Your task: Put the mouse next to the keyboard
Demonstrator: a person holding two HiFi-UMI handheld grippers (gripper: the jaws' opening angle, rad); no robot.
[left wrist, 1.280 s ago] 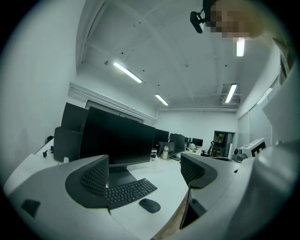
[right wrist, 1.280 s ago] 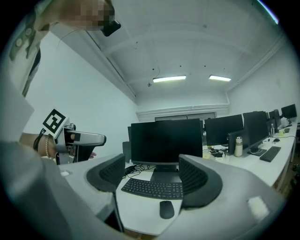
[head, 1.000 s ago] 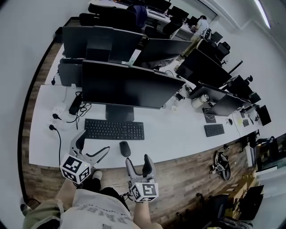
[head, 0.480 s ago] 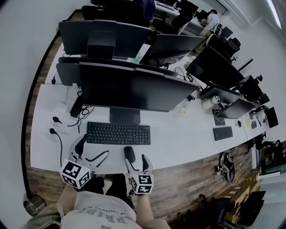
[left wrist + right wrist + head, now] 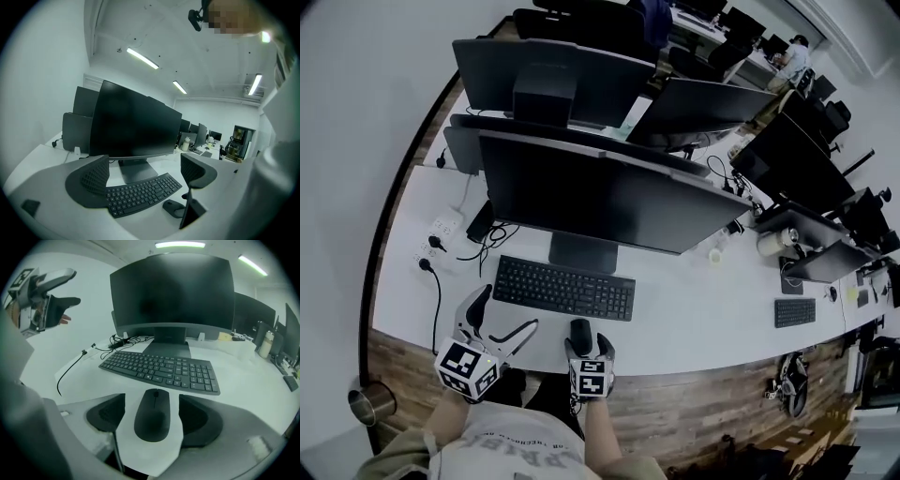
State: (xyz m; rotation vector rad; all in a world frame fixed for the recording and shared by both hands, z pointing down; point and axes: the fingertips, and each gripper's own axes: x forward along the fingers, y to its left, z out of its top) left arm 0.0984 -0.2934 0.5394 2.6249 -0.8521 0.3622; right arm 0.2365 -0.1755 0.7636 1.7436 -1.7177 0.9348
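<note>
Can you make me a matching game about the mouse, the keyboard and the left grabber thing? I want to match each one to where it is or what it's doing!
Things:
1. mouse
2. keyboard
3. left gripper

Place or state:
A. open, with nothing between its jaws
B. on the desk between the open jaws of the right gripper
C. on the desk right in front of the stand of the big monitor

Right pairs: 1-B, 2-C, 3-A
</note>
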